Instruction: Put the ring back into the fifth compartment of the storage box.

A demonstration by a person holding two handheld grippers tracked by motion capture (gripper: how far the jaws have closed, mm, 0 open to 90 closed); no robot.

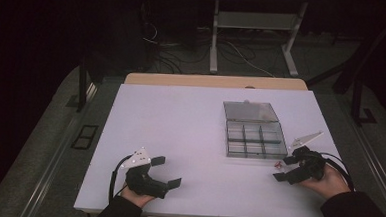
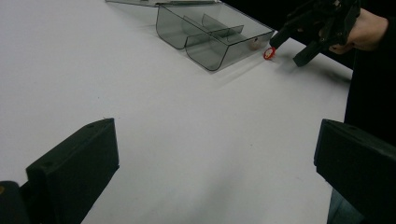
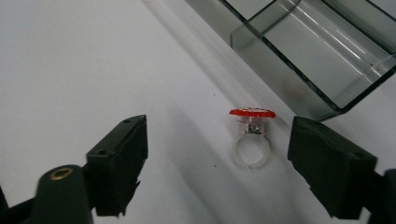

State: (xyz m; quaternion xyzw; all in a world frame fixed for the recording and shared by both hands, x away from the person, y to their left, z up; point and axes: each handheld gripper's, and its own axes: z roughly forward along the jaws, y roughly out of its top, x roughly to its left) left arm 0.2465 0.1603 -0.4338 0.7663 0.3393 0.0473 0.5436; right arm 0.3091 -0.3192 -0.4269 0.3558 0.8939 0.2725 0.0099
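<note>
Ring is the small thing lying on the white surface, just beside the near right corner of the clear grey box. It has a clear band and a flat red top, and it rests apart from the box wall. In the right gripper view it sits between the two black jaws, closer to the one on the right of that view, with neither jaw touching it.

The right tongs are spread wide around the ring, held low over the surface by the person's right hand. From the left gripper view the same ring shows as a red spot just under the nearer jaw of the right tongs.

The box stands with its lid folded back flat on the surface behind it. Dividers split the box into small compartments; what they hold cannot be told.

The left tongs are also spread, holding nothing. They hover near the front left edge of the surface, well apart from the box and the ring, gripped by the left hand.
</note>
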